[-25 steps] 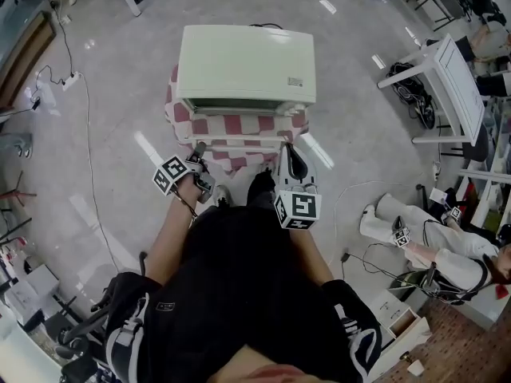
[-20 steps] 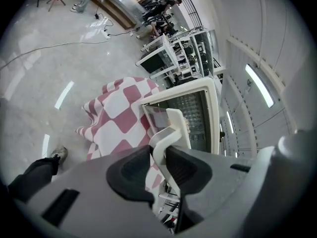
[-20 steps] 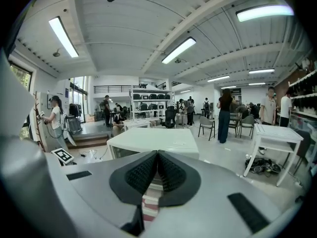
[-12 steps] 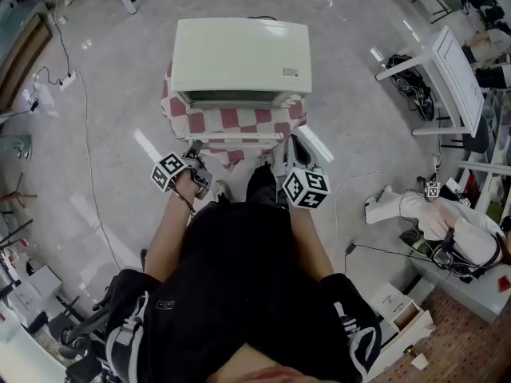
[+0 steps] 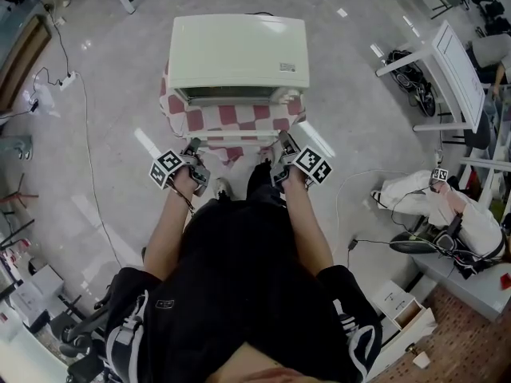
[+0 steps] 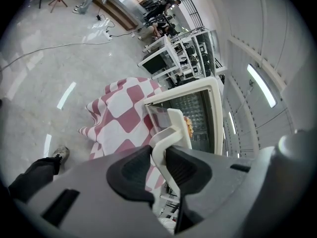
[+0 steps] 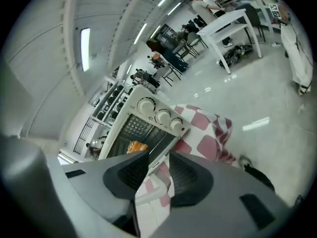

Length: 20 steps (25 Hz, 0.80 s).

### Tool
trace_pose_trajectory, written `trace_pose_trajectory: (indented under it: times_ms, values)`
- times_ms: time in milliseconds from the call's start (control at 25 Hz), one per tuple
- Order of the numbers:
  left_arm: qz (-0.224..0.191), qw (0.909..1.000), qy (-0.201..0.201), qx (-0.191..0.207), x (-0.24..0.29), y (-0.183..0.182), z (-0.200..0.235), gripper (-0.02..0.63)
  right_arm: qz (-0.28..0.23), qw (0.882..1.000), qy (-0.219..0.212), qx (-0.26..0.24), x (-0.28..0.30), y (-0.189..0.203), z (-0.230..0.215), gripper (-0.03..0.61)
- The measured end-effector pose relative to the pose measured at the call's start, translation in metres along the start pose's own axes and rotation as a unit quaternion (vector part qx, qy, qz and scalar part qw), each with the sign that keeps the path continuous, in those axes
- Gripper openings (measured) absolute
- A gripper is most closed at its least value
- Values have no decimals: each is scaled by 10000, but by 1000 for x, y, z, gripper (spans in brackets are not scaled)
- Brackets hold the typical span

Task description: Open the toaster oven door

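The cream toaster oven (image 5: 238, 50) stands on a table under a red-and-white checked cloth (image 5: 231, 121). Its glass door hangs open toward me, with the white handle (image 5: 238, 140) along the near edge. My left gripper (image 5: 194, 150) is shut on the handle's left end; in the left gripper view the white bar (image 6: 171, 128) sits pinched between the dark pads. My right gripper (image 5: 281, 144) is at the handle's right end. Its jaws have just been opening, and the handle (image 7: 151, 187) lies between them without a clear grip. Three knobs (image 7: 157, 111) and orange food (image 7: 134, 146) show inside.
A white table (image 5: 447, 78) stands at the right, and a person in white (image 5: 435, 206) sits on the floor beside it. A cable (image 5: 86, 150) runs over the grey floor on the left. A cardboard box (image 5: 399, 319) lies at the lower right.
My right gripper has come down, rolled over and reached the handle's right end, with its jaws going from shut to open. The left gripper has kept its hold.
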State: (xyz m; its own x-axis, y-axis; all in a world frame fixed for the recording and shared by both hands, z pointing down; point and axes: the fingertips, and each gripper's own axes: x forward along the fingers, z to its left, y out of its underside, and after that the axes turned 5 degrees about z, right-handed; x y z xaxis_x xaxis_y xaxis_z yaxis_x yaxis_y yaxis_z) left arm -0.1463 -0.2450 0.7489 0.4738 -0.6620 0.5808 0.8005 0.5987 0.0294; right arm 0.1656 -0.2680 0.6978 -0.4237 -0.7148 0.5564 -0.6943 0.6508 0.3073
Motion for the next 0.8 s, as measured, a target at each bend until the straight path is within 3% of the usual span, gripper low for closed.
trace_pose_trajectory:
  times_ms: [200, 240, 480, 560, 640, 800]
  values:
    - [2, 10000, -43, -5, 0, 1, 2, 104, 134, 9993, -81, 353, 9, 7, -4, 125]
    - [13, 10000, -54, 3, 0, 1, 2, 104, 160, 9992, -69, 361, 10, 8, -4, 94]
    - [96, 9990, -109, 412, -13, 1, -2, 116, 244, 9995, -103, 187, 12, 10, -3, 89]
    - [73, 9985, -42, 550, -26, 1, -5, 204, 270, 9995, -99, 153, 12, 11, -3, 89]
    - [-121, 9979, 48, 630, -41, -6, -10, 243, 273, 9995, -96, 118, 13, 11, -4, 87]
    - [-568, 9965, 279, 544, -51, -38, -20, 245, 254, 9996, -101, 78, 13, 11, -5, 87]
